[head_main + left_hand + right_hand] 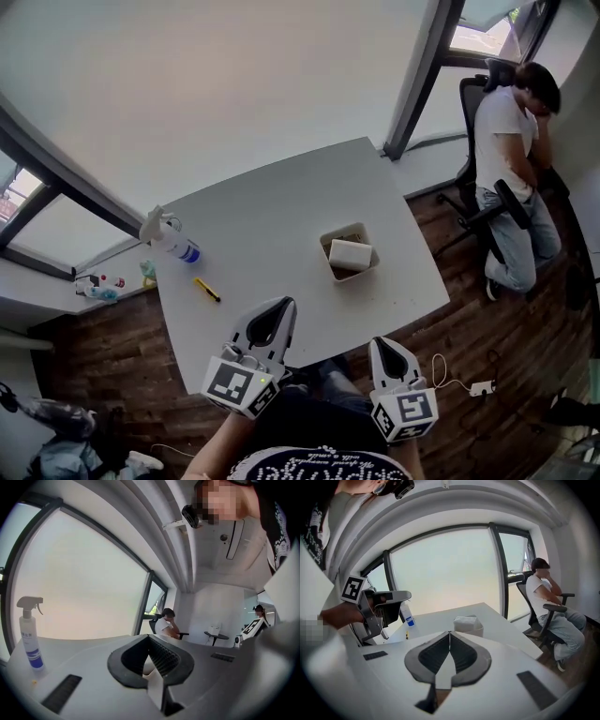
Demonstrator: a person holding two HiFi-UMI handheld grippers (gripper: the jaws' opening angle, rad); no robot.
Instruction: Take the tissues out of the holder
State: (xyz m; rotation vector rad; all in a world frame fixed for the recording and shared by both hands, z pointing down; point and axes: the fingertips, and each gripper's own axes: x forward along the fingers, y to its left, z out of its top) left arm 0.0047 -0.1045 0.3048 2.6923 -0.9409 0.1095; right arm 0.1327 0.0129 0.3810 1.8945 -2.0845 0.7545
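Head view, far left: small clutter on window sill (pixel 97 287), too small to identify. Next, upright on white table (pixel 272 211) near its left corner: spray bottle (pixel 171 242), white trigger, blue label. Just right of that, flat on the tabletop: yellow marker-like item (pixel 207 290), type unclear. Then left gripper (pixel 288 303), tip over table's near edge, jaws pressed together at the tips, nothing clamped; same in left gripper view, closed tips (pixel 149 638), bottle to the left, only table and room beyond. Right of centre on table: off-white square holder (pixel 327 246), open top, with tissues (pixel 350 253) inside as one pale block, sticking up a little, untouched. Well apart from both grippers. Then right gripper (pixel 381 343), just off the table's near edge, jaws fully together, empty; in right gripper view, closed tips (pixel 449 633) aimed toward holder and tissues up ahead on the table, left gripper off to the left in a hand. Lower right on wood floor: white plug with cable (pixel 482 387). Far right by the window: seated person (pixel 506 141) in dark office chair, white shirt, jeans.
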